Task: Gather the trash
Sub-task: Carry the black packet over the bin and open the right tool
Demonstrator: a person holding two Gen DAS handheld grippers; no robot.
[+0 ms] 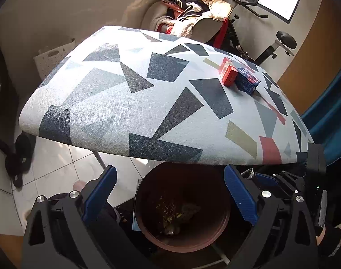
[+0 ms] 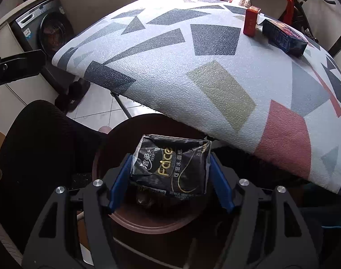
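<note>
My right gripper (image 2: pixel 170 179) is shut on a black tissue pack (image 2: pixel 170 168) and holds it over the open mouth of a brown round bin (image 2: pixel 148 222) on the floor by the table's near edge. My left gripper (image 1: pixel 170 190) is open and empty above the same bin (image 1: pixel 181 237), which holds some dry scraps at the bottom. A red box (image 1: pixel 227 71) and a dark blue box (image 1: pixel 246 80) stand side by side on the patterned table (image 1: pixel 125 103) at its far right; both also show in the right wrist view, red box (image 2: pixel 251 21) and blue box (image 2: pixel 284 37).
A washing machine (image 2: pixel 44 31) stands at the left. Black slippers (image 1: pixel 18 157) lie on the tiled floor. A chair piled with clothes (image 1: pixel 192 15) and an exercise bike (image 1: pixel 280 42) are behind the table. The person's black-clad leg (image 2: pixel 40 148) is left of the bin.
</note>
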